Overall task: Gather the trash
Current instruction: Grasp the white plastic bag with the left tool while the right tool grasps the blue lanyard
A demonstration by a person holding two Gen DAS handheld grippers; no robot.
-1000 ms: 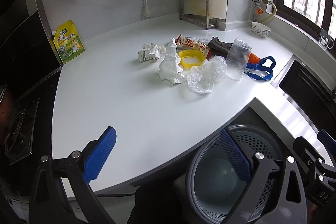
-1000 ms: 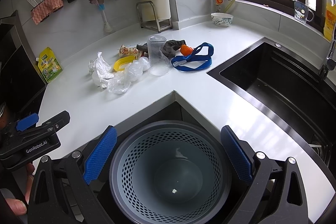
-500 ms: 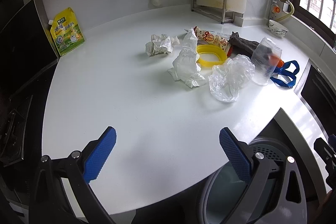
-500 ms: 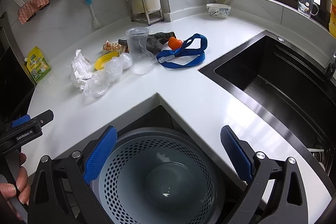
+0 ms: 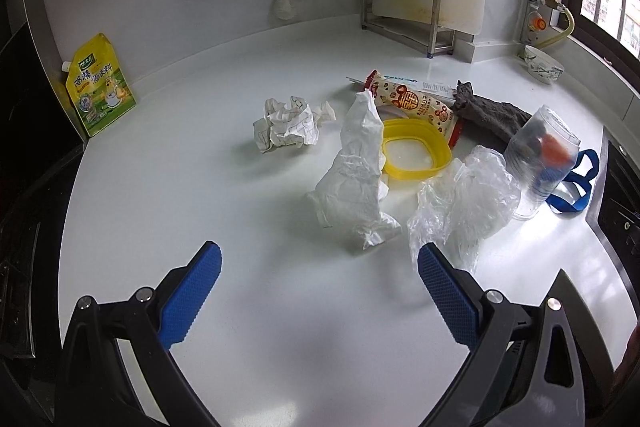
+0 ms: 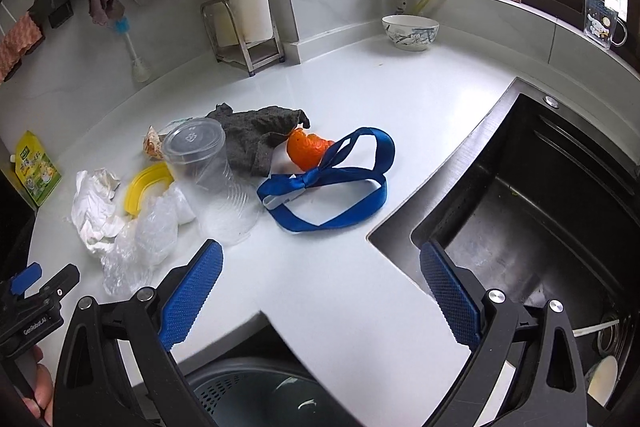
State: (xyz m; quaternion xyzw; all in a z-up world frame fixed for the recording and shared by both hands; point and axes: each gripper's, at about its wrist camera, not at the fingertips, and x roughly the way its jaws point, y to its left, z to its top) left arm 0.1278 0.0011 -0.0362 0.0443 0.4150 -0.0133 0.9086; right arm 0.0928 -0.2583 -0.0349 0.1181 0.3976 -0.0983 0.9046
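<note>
Trash sits bunched in the middle of the white countertop [image 5: 168, 195], toward its back edge. Count: one crumpled paper ball [image 5: 286, 128], one white tissue wad [image 5: 354, 183], one clear plastic bag [image 5: 464, 205], one yellow lid ring [image 5: 416, 148], one snack wrapper [image 5: 412, 105], one upside-down clear plastic cup [image 6: 212, 171], one grey rag [image 6: 256, 131], one orange peel [image 6: 306, 149] and one blue ribbon [image 6: 332, 187] nearest the sink [image 6: 540, 203]. Left gripper [image 5: 318, 293] is spread wide over bare counter, holding nothing, right pad just in front of the bag. Right gripper [image 6: 320, 291] is also wide open and empty above the counter's front corner, with the grey perforated bin [image 6: 256, 393] below it.
</note>
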